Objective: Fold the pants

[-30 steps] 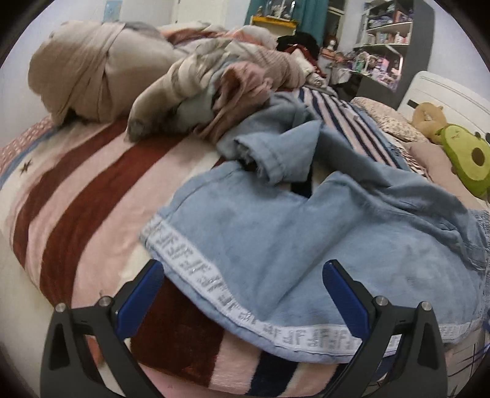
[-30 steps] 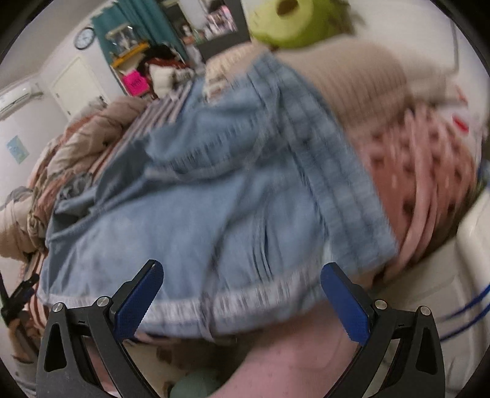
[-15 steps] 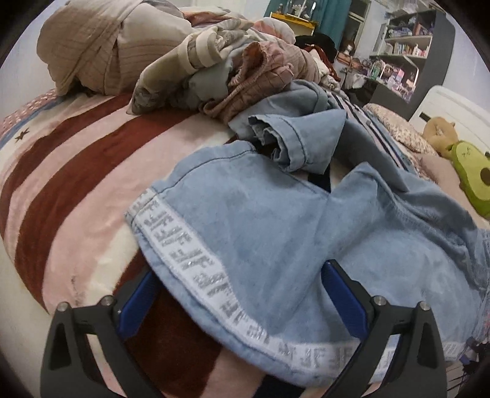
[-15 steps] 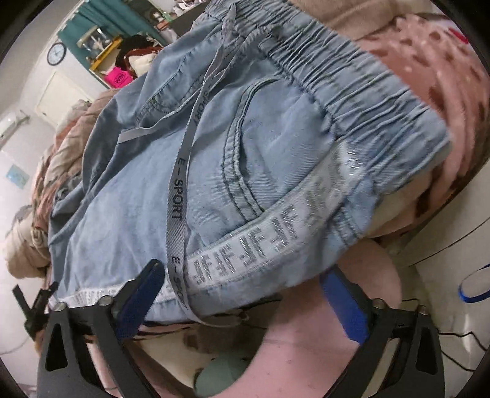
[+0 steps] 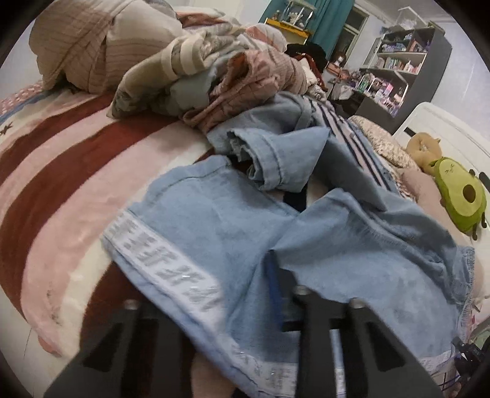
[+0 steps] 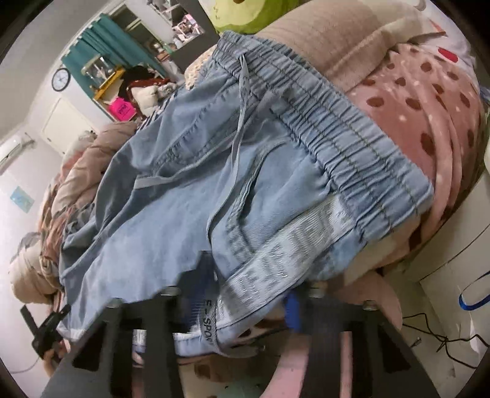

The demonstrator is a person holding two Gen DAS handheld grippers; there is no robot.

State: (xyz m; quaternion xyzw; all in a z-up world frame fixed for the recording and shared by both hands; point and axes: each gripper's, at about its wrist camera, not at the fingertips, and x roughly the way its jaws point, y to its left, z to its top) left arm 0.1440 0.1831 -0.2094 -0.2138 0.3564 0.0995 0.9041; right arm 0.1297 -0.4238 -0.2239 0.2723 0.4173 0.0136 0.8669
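A: Left gripper [image 5: 245,294]?
B: Tilted down at the bed edge. Jaws have just been closing, now clamped on the near side seam of the pants [image 5: 232,232], denim bunched between the blue pads.
A: Right gripper [image 6: 245,301]?
B: Also angled down, jaws just closed in too, pinching the pants [image 6: 245,171] by the printed side stripe [image 6: 284,260] below the elastic waistband [image 6: 346,134]. Blue pad visible under the fabric.
A: Readable text?
B: Drawstring [image 6: 235,153] end reads "SPOR" near the right jaws; rest is cut off. Stripe lettering is blurred, can't read.
A: Where are the pants?
B: Spread on the striped blanket [image 5: 61,189], light blue denim, one leg crumpled toward the middle.
A: Surroundings?
B: Heap of clothes [image 5: 214,73] behind the pants, avocado plush [image 5: 459,196] at the headboard side, shelving unit [image 5: 407,70], teal curtain [image 5: 330,21]. Right view: polka-dot pink blanket [image 6: 428,104], wall clock [image 6: 60,79], cable on the floor [image 6: 435,333].
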